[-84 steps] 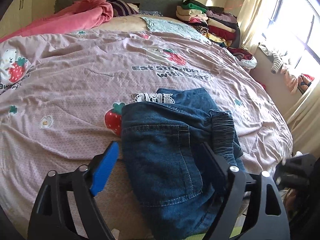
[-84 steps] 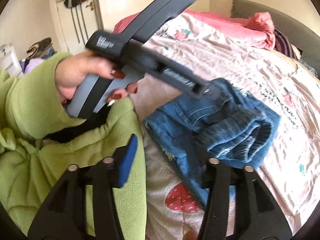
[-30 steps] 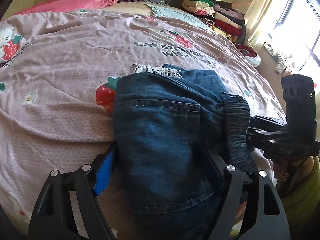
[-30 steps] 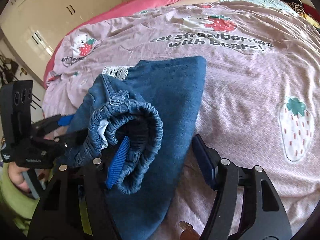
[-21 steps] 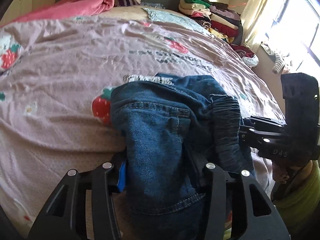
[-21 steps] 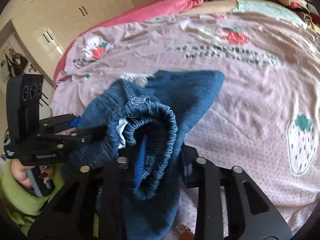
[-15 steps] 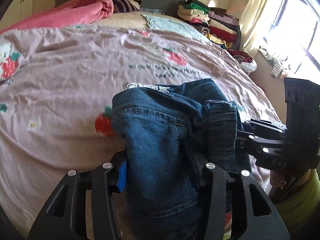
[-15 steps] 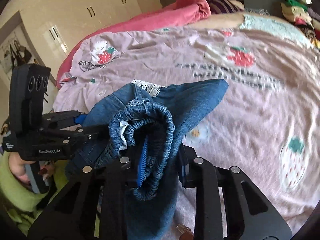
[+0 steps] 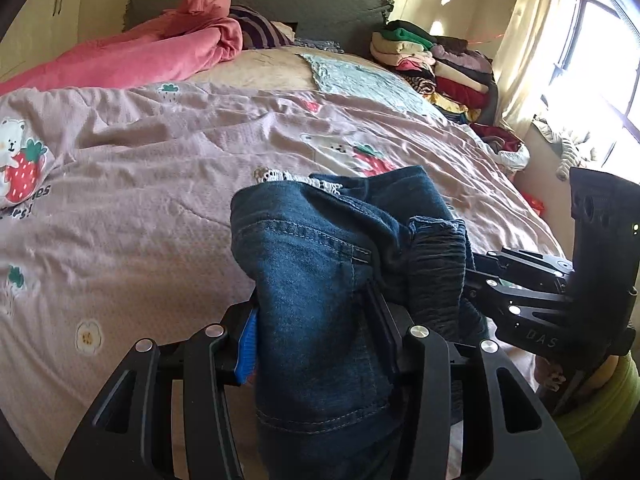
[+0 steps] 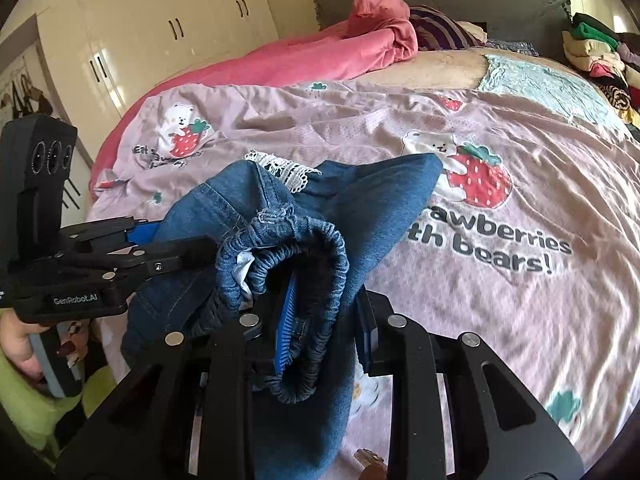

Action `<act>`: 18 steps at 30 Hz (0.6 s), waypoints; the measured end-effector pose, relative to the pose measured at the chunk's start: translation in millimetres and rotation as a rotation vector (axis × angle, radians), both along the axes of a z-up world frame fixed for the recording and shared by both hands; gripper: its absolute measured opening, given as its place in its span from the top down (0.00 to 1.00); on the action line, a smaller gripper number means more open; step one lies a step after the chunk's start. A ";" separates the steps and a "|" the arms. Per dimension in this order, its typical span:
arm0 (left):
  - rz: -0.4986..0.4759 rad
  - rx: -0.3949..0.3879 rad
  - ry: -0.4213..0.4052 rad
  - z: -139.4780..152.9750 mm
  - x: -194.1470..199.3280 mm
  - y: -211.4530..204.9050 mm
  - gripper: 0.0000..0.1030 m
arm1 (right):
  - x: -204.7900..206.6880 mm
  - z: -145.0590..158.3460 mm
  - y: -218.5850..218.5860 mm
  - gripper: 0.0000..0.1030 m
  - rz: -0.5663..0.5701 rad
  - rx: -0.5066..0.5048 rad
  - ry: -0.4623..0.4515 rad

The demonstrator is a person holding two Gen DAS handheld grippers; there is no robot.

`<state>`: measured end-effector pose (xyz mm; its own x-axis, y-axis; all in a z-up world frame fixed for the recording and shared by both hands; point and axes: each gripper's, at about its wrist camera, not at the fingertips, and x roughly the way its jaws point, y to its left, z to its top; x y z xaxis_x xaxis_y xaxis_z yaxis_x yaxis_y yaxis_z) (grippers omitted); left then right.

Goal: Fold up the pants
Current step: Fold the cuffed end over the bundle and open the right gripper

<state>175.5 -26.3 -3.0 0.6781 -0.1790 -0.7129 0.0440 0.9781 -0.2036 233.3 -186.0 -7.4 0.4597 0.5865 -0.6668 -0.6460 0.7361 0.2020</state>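
pants [image 9: 312, 280] | clamped in both jaws | above bed [image 9: 140, 184]

The left gripper [image 9: 312, 320] is squeezed tight on the pants [image 9: 316, 276]. The right gripper [image 10: 324, 312] pinches them too, probably at the stretchy waistband. Both point slantwise down.

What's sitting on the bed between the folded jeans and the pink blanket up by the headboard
Only the strawberry-print duvet: in the left wrist view it runs bare from the jeans to the pink blanket. The right wrist view shows the same stretch.
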 end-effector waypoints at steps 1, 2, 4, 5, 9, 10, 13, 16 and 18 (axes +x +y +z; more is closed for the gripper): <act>0.002 0.001 0.003 -1.6 1.6 1.3 0.57 | 2.7 -2.6 0.9 0.81 -0.002 -0.007 0.004; 0.004 0.004 0.005 -3.7 3.1 1.8 0.57 | 4.2 -5.3 1.5 0.81 -0.008 -0.014 0.010; 0.006 0.012 0.014 -8.8 5.0 2.3 0.54 | 6.5 -11.3 1.4 0.82 -0.014 -0.017 0.028; 0.007 0.014 0.019 -11.4 6.4 3.1 0.53 | 7.4 -13.7 0.7 0.81 -0.020 -0.020 0.034; 0.020 0.022 0.036 -21.7 8.1 8.2 0.42 | 10.6 -24.4 -4.6 0.78 -0.055 -0.024 0.069; 0.022 0.027 0.039 -23.4 8.0 8.6 0.41 | 11.2 -26.4 -5.9 0.78 -0.063 -0.027 0.076; 0.027 0.034 0.058 -30.8 8.1 12.0 0.36 | 12.2 -30.8 -8.2 0.72 -0.083 -0.039 0.084; 0.039 0.032 0.076 -39.4 9.0 16.5 0.29 | 13.6 -36.1 -11.1 0.61 -0.126 -0.071 0.089; 0.041 0.023 0.086 -45.2 9.2 17.4 0.29 | 14.7 -39.4 -11.7 0.57 -0.141 -0.087 0.096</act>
